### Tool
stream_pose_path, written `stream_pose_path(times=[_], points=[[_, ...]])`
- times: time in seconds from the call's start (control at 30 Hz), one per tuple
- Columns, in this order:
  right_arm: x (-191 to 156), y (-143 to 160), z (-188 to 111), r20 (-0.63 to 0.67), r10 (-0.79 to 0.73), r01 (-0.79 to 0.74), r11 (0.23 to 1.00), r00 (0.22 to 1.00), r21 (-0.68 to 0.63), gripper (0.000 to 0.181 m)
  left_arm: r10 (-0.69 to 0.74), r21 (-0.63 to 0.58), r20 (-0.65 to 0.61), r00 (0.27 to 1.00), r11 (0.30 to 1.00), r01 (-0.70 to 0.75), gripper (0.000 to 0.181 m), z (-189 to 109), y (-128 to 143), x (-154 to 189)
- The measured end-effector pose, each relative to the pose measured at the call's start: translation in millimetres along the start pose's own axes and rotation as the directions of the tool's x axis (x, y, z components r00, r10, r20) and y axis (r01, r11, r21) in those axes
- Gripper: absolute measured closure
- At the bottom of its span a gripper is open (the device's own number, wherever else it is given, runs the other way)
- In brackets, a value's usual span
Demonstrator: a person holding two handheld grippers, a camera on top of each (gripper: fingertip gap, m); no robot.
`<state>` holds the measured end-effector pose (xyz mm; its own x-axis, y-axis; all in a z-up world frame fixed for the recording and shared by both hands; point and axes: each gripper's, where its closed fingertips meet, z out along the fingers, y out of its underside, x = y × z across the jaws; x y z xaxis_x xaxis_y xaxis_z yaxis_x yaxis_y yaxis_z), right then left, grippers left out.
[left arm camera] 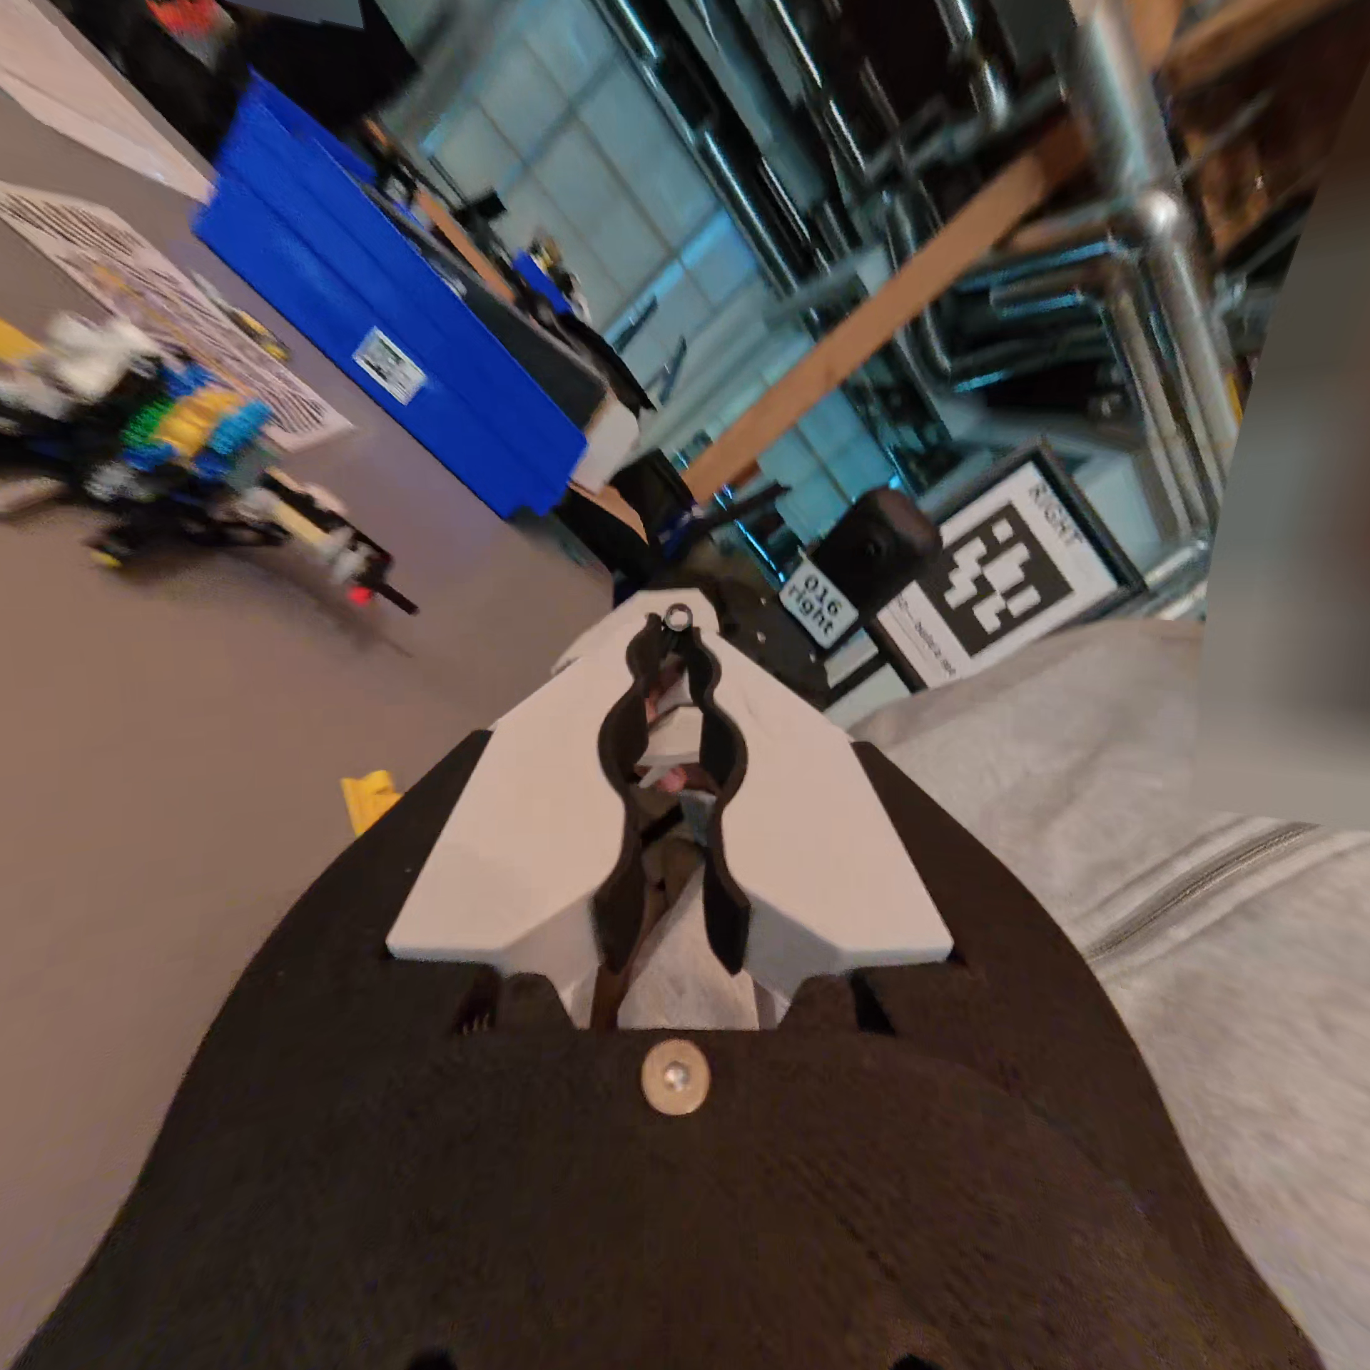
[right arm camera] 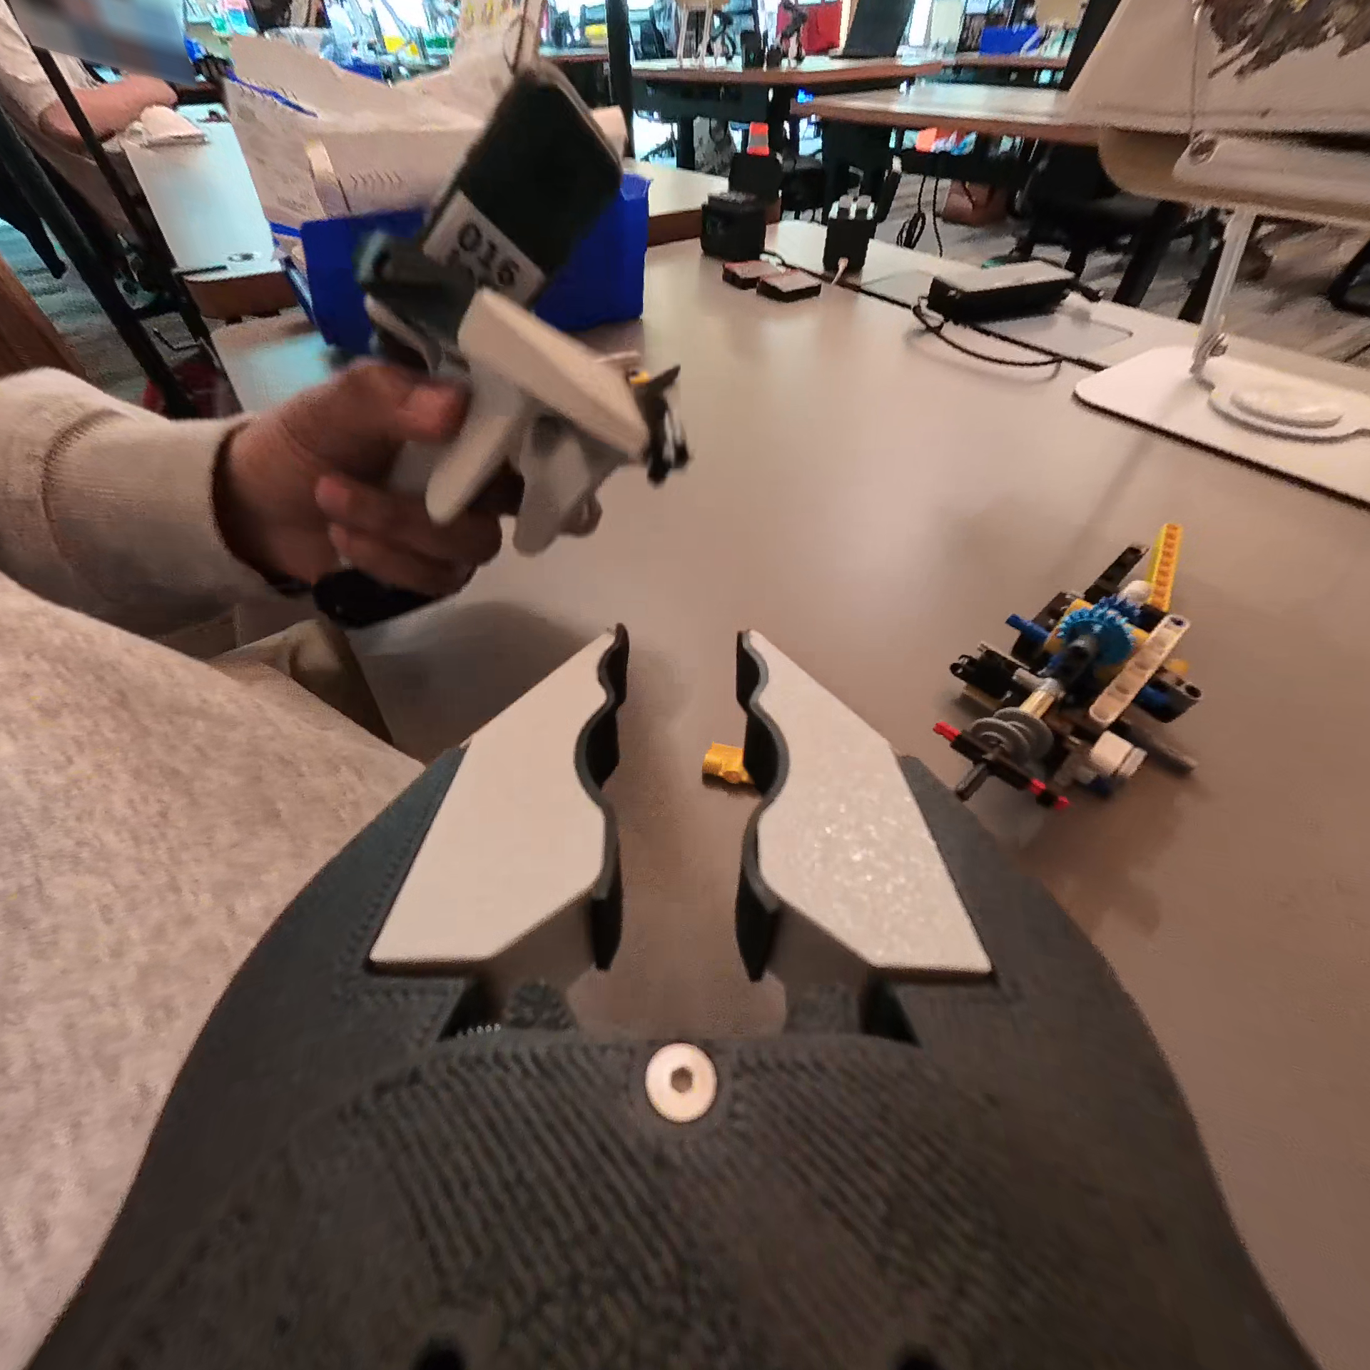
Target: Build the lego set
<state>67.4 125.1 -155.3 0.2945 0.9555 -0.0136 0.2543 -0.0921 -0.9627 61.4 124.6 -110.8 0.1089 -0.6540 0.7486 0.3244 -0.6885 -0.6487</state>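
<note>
The partly built lego model (right arm camera: 1075, 682), with black, blue, yellow and white parts and a blue gear, sits on the grey table (right arm camera: 852, 460) to the right of my right gripper. It shows blurred in the left wrist view (left arm camera: 170, 460). My right gripper (right arm camera: 682, 645) is open and empty above the table. A small yellow lego piece (right arm camera: 723, 763) lies on the table between its fingers, and also shows in the left wrist view (left arm camera: 371, 797). My left gripper (left arm camera: 671, 630) is shut on a small black lego piece (left arm camera: 677, 615) and held in the air, as the right wrist view (right arm camera: 660, 422) also shows.
A blue bin (right arm camera: 593, 252) stands at the back of the table, also seen in the left wrist view (left arm camera: 385, 333). Printed sheets (left arm camera: 185, 311) lie behind the model. Chargers and cables (right arm camera: 993, 289) and a white stand base (right arm camera: 1223, 400) sit at the far right. Grey sleeves flank both grippers. My hands' fingertips stand some 5 cm from each other.
</note>
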Motion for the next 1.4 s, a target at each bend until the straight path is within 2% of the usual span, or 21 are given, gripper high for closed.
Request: stream_pose_path(times=[0.03,0.17,0.33,1.4], points=[[0,-3,-2,0.001,-0.006,0.006,1.000,1.000,0.017,0.153,0.009,-0.024,-0.009,1.000,1.000,-0.009,0.177,7,9,1],[-5,-10,-8,0.037,-0.008,0.005,0.998,0.999,0.069,0.151,0.010,-0.060,-0.013,1.000,0.998,-0.010,0.177,13,36,1],[-13,-9,-5,0.087,-0.004,-0.002,0.998,0.996,0.070,0.152,-0.030,-0.039,-0.016,0.999,0.999,0.029,0.177,6,32,-4],[-23,-5,-4,0.144,-0.021,0.013,0.998,0.989,0.056,0.159,-0.088,-0.098,-0.032,0.996,0.992,0.084,0.177,2,42,-9]])
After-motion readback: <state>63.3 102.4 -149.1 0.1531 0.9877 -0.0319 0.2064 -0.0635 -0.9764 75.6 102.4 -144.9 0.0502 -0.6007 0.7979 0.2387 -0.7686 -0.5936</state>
